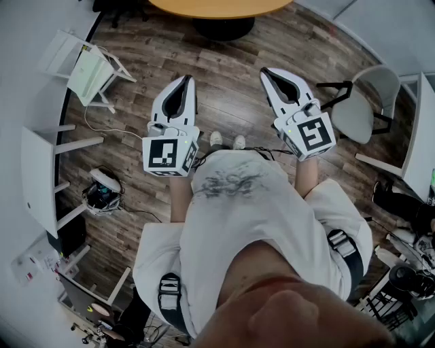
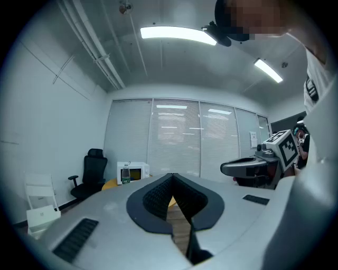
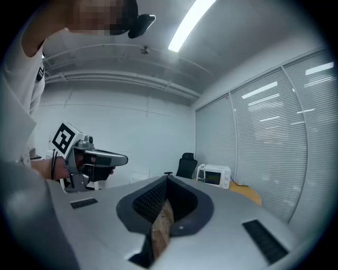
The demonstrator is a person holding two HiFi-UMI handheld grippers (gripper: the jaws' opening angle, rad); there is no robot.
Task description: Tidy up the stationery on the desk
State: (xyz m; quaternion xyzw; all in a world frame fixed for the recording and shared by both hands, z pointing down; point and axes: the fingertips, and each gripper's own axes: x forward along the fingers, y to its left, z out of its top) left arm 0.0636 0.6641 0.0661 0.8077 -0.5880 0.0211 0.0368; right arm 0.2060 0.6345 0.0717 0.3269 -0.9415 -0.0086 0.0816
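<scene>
your body: your white short-sleeved shirt [image 1: 251,224] fills the lower middle of the head view, with both forearms reaching forward from it.
left gripper: the white two-jaw left gripper [image 1: 185,81] is held out in front of you over the floor; its black ribbed pads [image 2: 158,196] meet at the tip, closed on nothing.
right gripper: the white two-jaw right gripper [image 1: 270,73] is level with the left one and well apart from it; its jaws are pressed together too, with only floor showing through the slit behind them.
below the grippers: your pair of white shoes [image 1: 226,141] stands on the dark wood plank floor [image 1: 231,81].
sides: a white chair with a grey seat [image 1: 363,105] stands to your right and a white folding rack [image 1: 85,68] to your left.
desk: the round yellow-topped table [image 1: 217,7] lies ahead, beyond both gripper tips; a white microwave oven [image 2: 132,172] and a clear plastic bottle [image 2: 125,175] stand on it.
stationery: no view shows it, so you cannot tell where it lies.
far wall: a black office chair [image 2: 92,171] stands near the closed white blinds [image 2: 174,137].
</scene>
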